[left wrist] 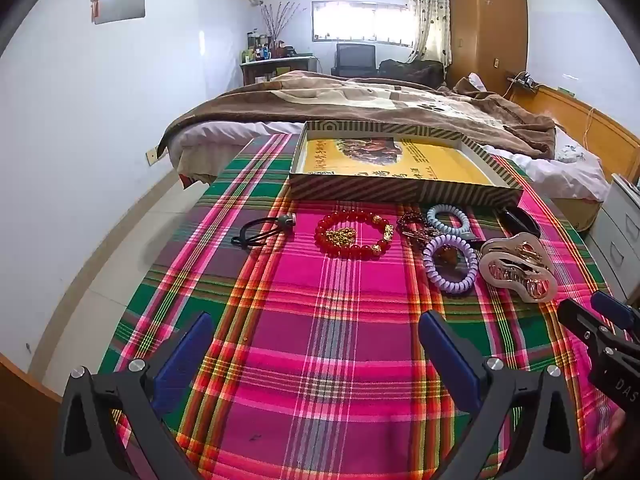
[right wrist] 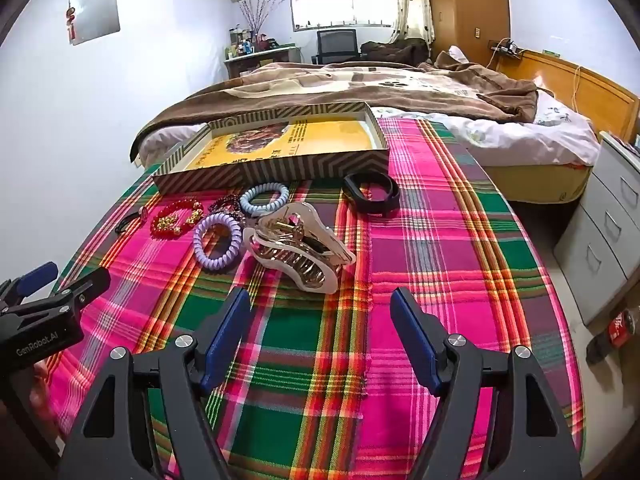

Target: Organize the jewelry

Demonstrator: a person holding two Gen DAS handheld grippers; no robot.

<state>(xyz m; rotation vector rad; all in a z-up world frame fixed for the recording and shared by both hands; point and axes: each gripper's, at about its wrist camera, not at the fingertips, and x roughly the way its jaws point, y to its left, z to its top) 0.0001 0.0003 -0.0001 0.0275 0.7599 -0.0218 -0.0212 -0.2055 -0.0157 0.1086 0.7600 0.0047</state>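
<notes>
My jaws are wide open on both sides and hold nothing: the left gripper (left wrist: 316,350) and the right gripper (right wrist: 320,324) hang over the bench.

The jewelry lies in a row on the plaid cloth (left wrist: 320,320), just in front of the striped box (left wrist: 400,192). I think the big hair claw (right wrist: 300,248) is hard, shiny and slippery, so I would pinch it across its middle. The purple coil tie (right wrist: 218,242) and the blue one (right wrist: 264,198) look soft and springy; any side will do. The red bead bracelet (left wrist: 352,232) looks light and floppy, so I would grab the beads. The black band (right wrist: 372,192) looks bendy.

I can read "GenRobot.AI" on the left gripper. The yellow sheet inside the box has print too small to read.
</notes>
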